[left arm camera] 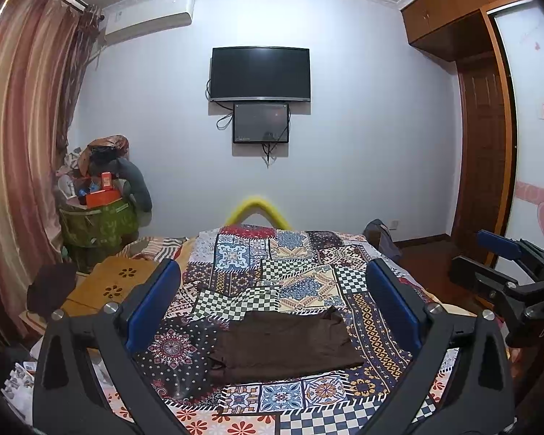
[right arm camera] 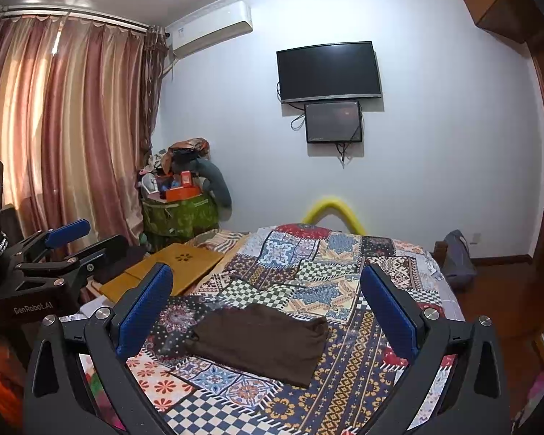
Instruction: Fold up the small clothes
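My left gripper [left arm camera: 272, 301] and right gripper [right arm camera: 266, 304] both gape wide, blue ribbed pads gripping nothing. Just beyond them the brown garment [left arm camera: 283, 344] lies folded into a soft, flat rectangle on the patchwork bedspread [left arm camera: 235, 253]. Farther off, a dark flat television [left arm camera: 260, 73] hangs on the wall.

Brown garment [left arm camera: 283, 344] – multicolour patchwork bedspread [left arm camera: 308, 264] – blue-padded fingers [left arm camera: 152, 301].
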### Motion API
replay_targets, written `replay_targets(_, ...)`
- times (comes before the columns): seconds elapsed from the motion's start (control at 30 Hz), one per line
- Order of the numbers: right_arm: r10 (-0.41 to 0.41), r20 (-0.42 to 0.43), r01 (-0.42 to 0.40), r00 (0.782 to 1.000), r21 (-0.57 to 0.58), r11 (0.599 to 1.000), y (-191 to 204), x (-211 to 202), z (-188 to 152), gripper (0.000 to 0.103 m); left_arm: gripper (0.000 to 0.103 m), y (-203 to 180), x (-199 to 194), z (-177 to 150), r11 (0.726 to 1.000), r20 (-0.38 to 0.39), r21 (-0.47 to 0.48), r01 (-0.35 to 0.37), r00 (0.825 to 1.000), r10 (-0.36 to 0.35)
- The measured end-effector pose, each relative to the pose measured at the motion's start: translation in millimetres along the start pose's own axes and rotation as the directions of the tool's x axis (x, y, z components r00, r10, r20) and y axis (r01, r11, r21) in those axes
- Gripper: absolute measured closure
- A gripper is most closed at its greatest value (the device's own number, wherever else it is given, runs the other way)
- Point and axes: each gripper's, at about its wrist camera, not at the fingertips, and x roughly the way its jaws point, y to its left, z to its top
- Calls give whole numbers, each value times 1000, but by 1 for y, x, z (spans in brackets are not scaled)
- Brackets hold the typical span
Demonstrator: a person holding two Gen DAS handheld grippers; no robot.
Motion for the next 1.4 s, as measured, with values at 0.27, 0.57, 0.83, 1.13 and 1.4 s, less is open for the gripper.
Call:
replay_targets(0.27, -4, -4, 4, 1000, 0, 1000, -2, 2, 2, 0, 0, 2, 2, 1, 1000, -4, 0, 9, 1000, -9)
replay_targets(0.57, -13, -6, 13, 1000, -2, 1000, -1, 0, 2, 0, 0, 4, 3, 1, 1000, -8, -1, 20, 1000, -20)
replay_targets(0.83, -15, -8, 15, 1000, -1, 1000, -2, -1, 3, 0, 0, 4, 5, 0, 1000, -11, 6, 29, 1000, -29)
replay_targets(1.13, -20, -5, 20, 1000, -2, 1000, -2, -2, 4, 0, 0, 6, 5, 0, 999, -15, 4, 44, 999, -44)
replay_targets(1.4, -23, -9, 23, 1000, -1, 1000, -2, 0, 5, 0, 0, 10, 4, 1, 997, -21, 2, 74, 997, -74)
